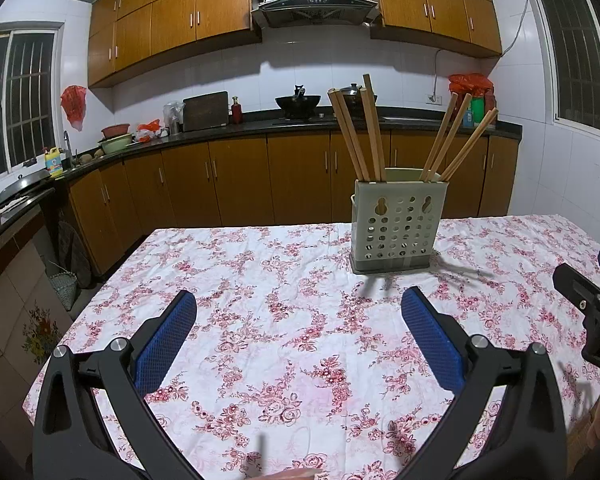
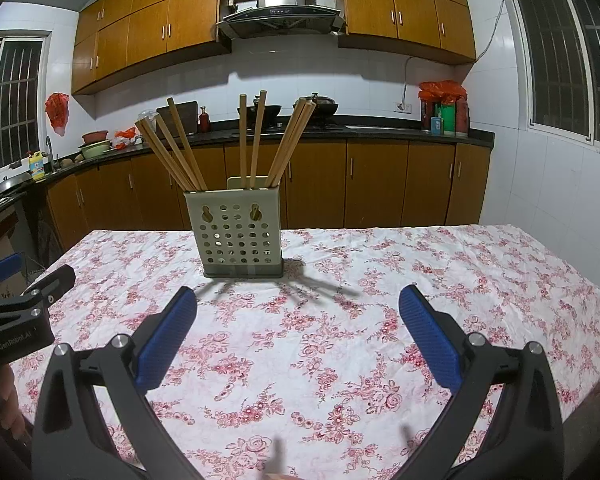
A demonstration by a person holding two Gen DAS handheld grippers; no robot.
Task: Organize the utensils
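Beige perforated utensil holder (image 2: 240, 232) stands upright on the floral tablecloth (image 2: 380, 300), toward the far side, wooden chopsticks (image 2: 180, 148) fanned out of its top. My left gripper (image 1: 298, 312) and right gripper (image 2: 298, 308) both hover over the cloth, blue pads (image 2: 166, 340) spread wide, holding nothing, well short of the holder.

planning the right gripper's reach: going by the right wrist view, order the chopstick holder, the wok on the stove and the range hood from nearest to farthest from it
From the open right gripper:
1. Chopstick holder, on the table just ahead, slightly left.
2. Wok, on the back counter behind the chopsticks.
3. Range hood, high on the back wall above the stove.
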